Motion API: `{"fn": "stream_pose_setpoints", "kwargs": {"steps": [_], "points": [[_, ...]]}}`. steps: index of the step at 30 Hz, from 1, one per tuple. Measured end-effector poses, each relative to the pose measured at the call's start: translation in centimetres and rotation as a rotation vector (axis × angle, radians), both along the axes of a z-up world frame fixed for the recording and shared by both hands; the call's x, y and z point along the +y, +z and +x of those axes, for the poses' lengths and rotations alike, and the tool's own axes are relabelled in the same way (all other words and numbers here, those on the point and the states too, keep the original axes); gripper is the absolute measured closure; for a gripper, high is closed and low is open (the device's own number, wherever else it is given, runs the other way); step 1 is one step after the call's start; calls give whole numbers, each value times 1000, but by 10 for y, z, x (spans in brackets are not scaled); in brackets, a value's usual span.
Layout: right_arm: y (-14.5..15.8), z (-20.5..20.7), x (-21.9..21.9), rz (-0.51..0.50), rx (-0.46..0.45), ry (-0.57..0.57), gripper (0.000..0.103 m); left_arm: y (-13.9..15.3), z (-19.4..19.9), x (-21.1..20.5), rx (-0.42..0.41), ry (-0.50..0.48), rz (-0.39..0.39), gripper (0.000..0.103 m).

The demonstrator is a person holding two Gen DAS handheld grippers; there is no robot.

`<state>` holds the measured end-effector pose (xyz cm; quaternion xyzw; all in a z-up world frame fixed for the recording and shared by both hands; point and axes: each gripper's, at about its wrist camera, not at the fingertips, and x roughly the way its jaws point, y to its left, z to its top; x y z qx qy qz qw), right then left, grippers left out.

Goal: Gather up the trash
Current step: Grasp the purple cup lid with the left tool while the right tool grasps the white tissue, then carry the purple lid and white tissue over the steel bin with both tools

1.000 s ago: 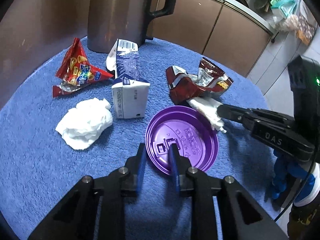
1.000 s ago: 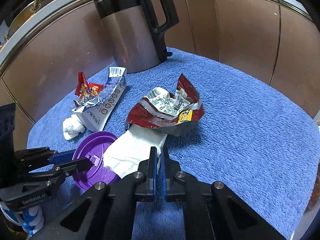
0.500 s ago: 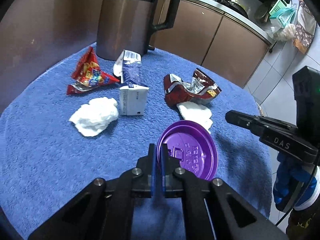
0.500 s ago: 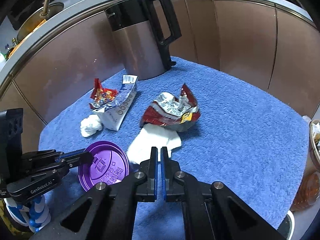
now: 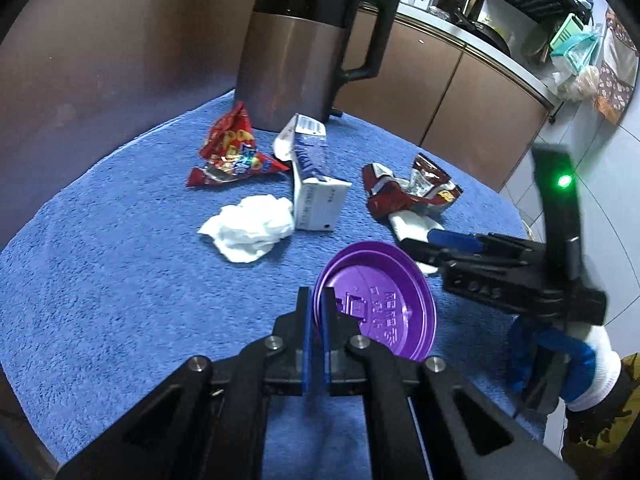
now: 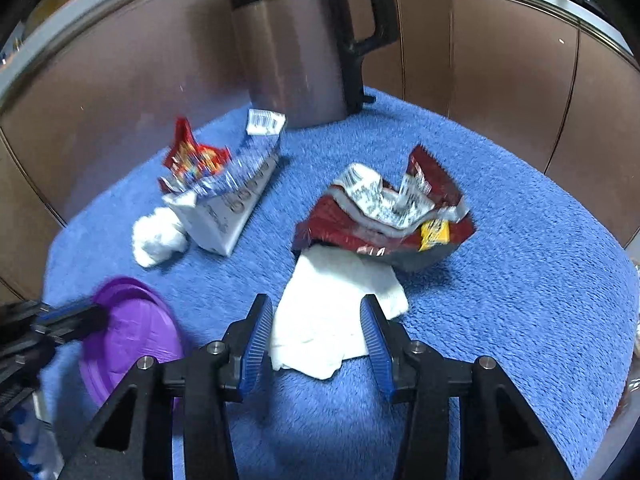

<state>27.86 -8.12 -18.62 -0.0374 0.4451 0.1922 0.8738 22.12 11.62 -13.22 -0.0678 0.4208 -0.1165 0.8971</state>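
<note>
Since a second ago, the left gripper has clamped onto the rim of the purple cup lid and tipped it up off the cloth, while the right gripper has just been opening, its blue pads now apart on either side of the flat white napkin without pressing on it.

From the left wrist view, the blue terry cloth covers the whole round table. At 12 o'clock stands the brown steel kettle with its black handle (brand lettering on the lid band, too small to read surely). Below it, near centre, lies the blue-and-white milk carton, flattened at the top. At 10 o'clock from the carton is the red candy wrapper; just beside the carton's near left corner, the crumpled white tissue. At 3 o'clock sits the dark red snack bag, torn open, its near edge overlapping the napkin. A gloved hand carries the right gripper.
</note>
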Motion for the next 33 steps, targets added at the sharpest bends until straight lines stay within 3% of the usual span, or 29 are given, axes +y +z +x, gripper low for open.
{"fn": "stream_pose_setpoints", "kwargs": {"steps": [2, 5, 7, 14, 22, 33], "points": [[-2, -1, 3, -30, -27, -2, 63, 0, -2, 4, -3, 7, 3, 99], [-2, 1, 2, -68, -45, -18, 90, -1, -3, 7, -2, 15, 0, 99], [-1, 3, -4, -51, -37, -27, 92, -1, -5, 9, -3, 19, -2, 99], [15, -20, -6, -22, -61, -6, 94, 9, -19, 8, -31, 32, 20, 99], [64, -79, -18, 43, -137, 11, 94, 34, -52, 4, -98, 45, 34, 99], [124, -150, -20, 43, -248, 43, 94, 75, -102, -14, -218, 48, 90, 99]]}}
